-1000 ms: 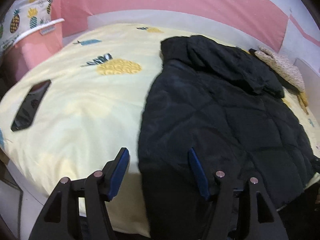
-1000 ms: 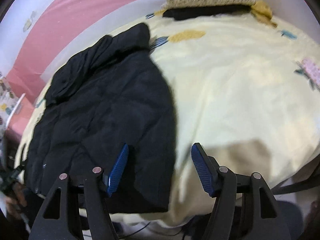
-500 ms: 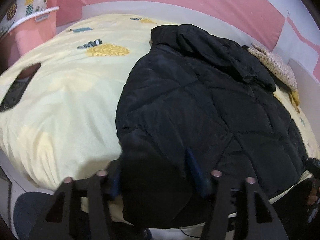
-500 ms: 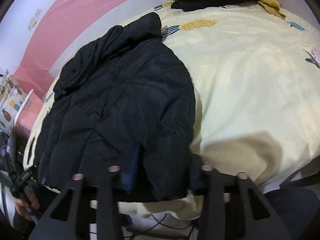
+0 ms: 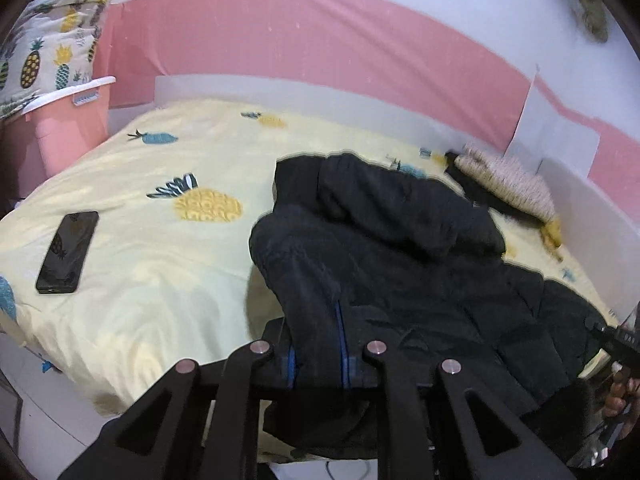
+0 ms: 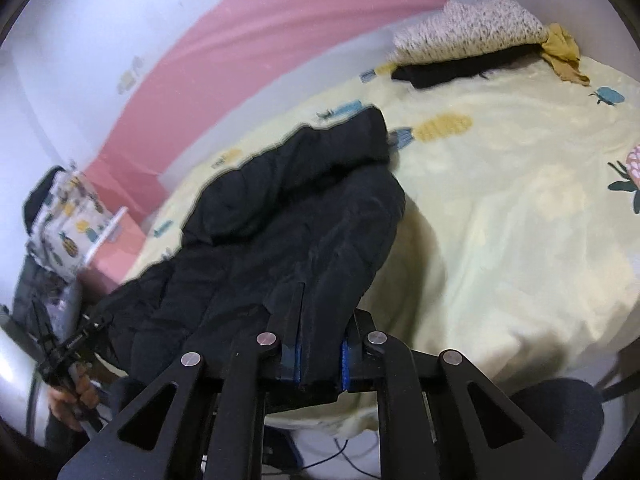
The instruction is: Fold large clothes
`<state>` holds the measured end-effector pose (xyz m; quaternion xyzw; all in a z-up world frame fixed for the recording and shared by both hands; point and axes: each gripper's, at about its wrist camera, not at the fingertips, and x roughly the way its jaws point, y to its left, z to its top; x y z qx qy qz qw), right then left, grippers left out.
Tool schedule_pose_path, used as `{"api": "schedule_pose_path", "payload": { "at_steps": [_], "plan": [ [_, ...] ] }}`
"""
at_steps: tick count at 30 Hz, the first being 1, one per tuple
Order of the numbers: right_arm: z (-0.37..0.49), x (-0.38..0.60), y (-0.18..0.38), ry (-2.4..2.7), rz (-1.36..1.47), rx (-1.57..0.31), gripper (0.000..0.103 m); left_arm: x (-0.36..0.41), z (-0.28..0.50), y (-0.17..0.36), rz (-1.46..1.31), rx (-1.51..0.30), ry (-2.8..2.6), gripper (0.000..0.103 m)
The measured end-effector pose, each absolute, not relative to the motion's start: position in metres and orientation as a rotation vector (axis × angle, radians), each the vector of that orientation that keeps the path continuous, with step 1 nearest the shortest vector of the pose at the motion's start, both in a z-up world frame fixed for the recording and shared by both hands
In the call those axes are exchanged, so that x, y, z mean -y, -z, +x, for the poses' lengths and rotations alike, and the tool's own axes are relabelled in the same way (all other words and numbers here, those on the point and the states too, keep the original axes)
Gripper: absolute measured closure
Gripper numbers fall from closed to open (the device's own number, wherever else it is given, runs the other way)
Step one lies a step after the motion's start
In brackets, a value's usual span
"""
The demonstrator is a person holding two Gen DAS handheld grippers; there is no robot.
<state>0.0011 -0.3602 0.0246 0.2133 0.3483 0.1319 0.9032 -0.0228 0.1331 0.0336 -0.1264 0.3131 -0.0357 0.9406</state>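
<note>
A black quilted jacket [image 5: 400, 248] lies on the yellow pineapple-print bed cover [image 5: 168, 240], hood toward the pink headboard. My left gripper [image 5: 316, 344] is closing on the jacket's near left hem corner, the fabric bunched between its blue pads and lifted off the bed. In the right wrist view the same black jacket [image 6: 280, 216] rises toward my right gripper [image 6: 318, 356], whose jaws are closing on the near right hem corner with cloth pinched between them. The lifted hem hides the fingertips of both grippers.
A black phone [image 5: 68, 252] lies on the cover at the left. Folded clothes [image 6: 468, 44] are stacked in the far corner of the bed. A pink bin [image 5: 60, 128] with a pineapple pillow [image 5: 48, 52] stands beside the bed. A hand [image 6: 72, 396] holds the other gripper at the left edge.
Both grippers went from wide open around the jacket's hem corners to pinched on them, then rose, pulling the near hem up off the bed.
</note>
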Motion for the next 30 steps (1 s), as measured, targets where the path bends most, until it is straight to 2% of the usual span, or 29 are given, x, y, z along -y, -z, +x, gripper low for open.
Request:
{"api": "schedule_pose_path", "payload": {
  "at_steps": [5,17,23,30],
  "plan": [
    [-0.036,0.371,-0.046,-0.289,0.473,-0.664,0.090,-0.148,-0.049,-0.052,-0.319,-0.602,0.098,0.087],
    [-0.051,0.369,-0.081,-0.311,0.461,-0.575,0.090,-0.156,-0.074,-0.079,-0.352,-0.537,0.125,0.087],
    [-0.019,0.371,-0.083,-0.319,0.490,-0.538,0.090,-0.152,-0.048,-0.088,-0.371,-0.497,0.135,0.087],
    [0.042,0.375,-0.103,-0.333,0.501,-0.504,0.090,-0.151,0.020,-0.109,-0.377,-0.475,0.138,0.087]
  ]
}}
